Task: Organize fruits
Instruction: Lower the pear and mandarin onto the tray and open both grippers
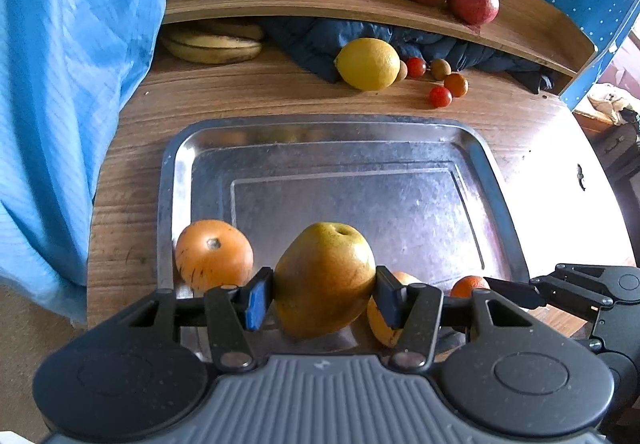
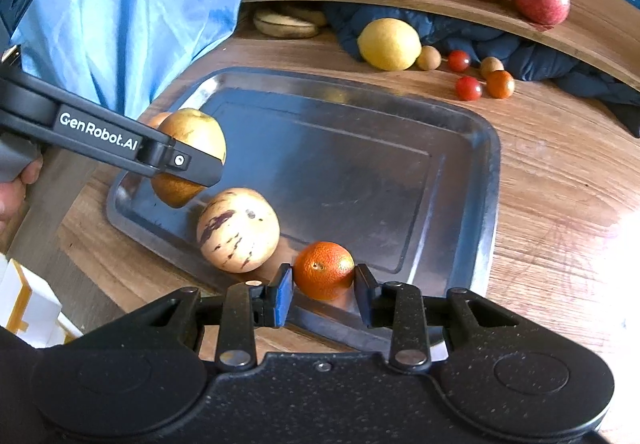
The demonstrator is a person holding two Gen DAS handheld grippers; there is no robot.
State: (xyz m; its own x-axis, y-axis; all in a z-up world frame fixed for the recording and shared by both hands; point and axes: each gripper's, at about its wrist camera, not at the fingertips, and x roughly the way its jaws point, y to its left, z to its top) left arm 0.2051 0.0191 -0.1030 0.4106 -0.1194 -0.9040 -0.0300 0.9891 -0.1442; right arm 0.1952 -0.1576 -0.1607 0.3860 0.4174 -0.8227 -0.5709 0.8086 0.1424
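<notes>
**Left wrist view: pear and orange gripped over metal tray**

Left gripper [image 1: 324,296] pinches a yellow pear [image 1: 325,280] between its pads, held above the near-left corner of the metal tray [image 1: 360,132]. Right gripper [image 2: 323,286] clamps a small orange [image 2: 324,270] at the tray's near edge, beside a striped pale fruit [image 2: 238,230]. A lemon [image 1: 368,63] lies on the wooden table [image 1: 132,172] beyond.
</notes>
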